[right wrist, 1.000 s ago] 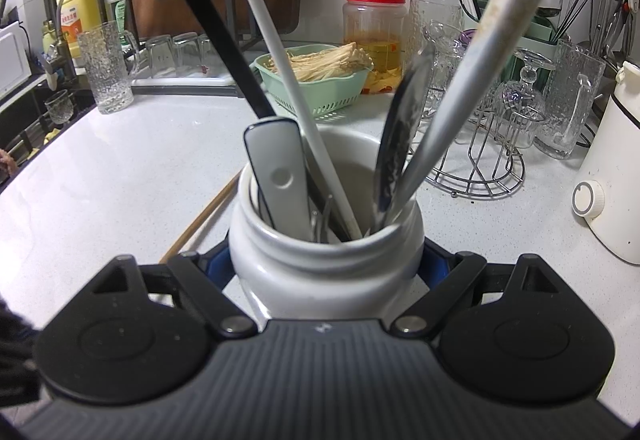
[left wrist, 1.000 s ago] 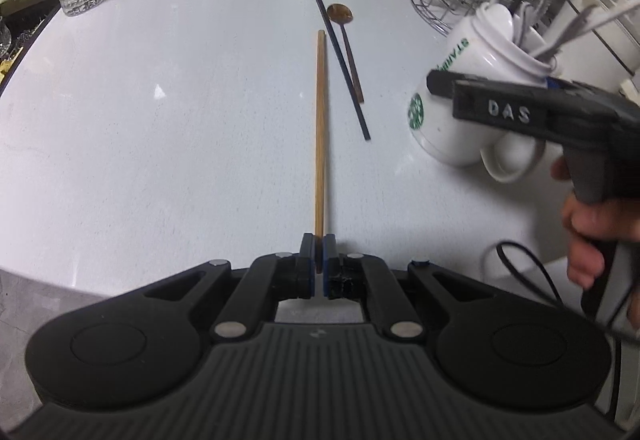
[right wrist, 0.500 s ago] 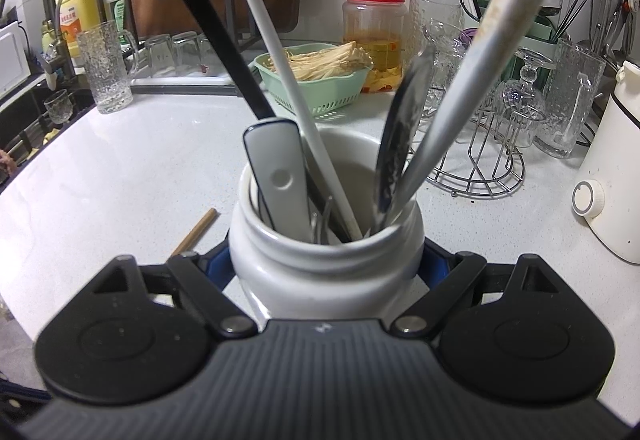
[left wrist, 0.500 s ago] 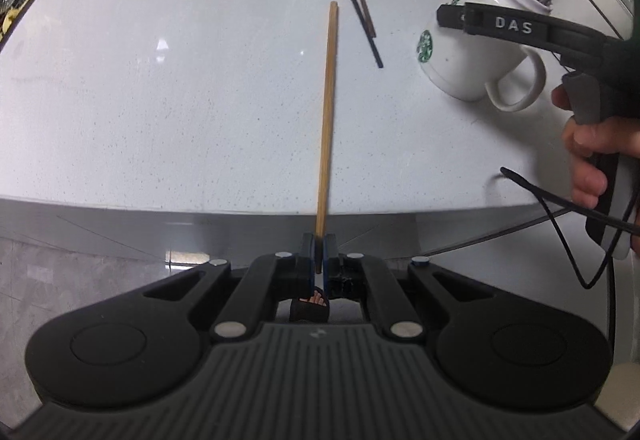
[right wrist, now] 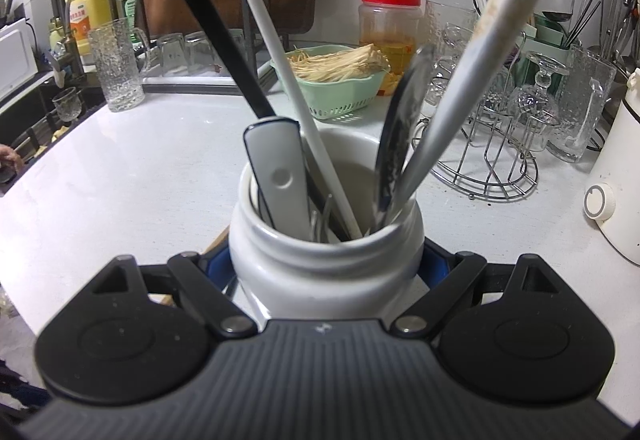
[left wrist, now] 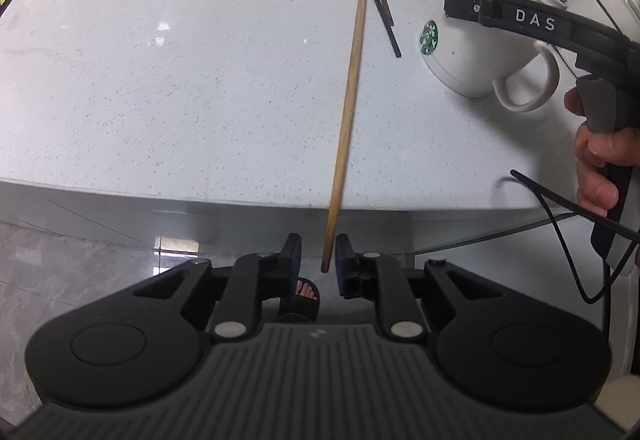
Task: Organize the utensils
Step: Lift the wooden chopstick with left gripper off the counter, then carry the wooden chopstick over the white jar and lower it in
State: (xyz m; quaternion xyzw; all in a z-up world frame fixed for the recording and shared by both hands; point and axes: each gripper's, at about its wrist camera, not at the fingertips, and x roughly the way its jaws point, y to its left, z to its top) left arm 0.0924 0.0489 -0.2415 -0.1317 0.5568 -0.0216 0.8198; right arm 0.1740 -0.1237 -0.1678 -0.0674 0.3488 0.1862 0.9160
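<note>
Wooden chopstick: light, stiff, slick; end loose between left gripper jaws, just opened. Regrip further up. Right gripper clamping mug.

**Black tools, blue pads**

Left tool: matte black, ribbed housing, two round discs, silver screws at the linkage arms, blue-edged fingers. Right tool matches; from the left view its side reads "DAS" in white, with a grey trigger and a black cable. A black sandal is worn.
</note>
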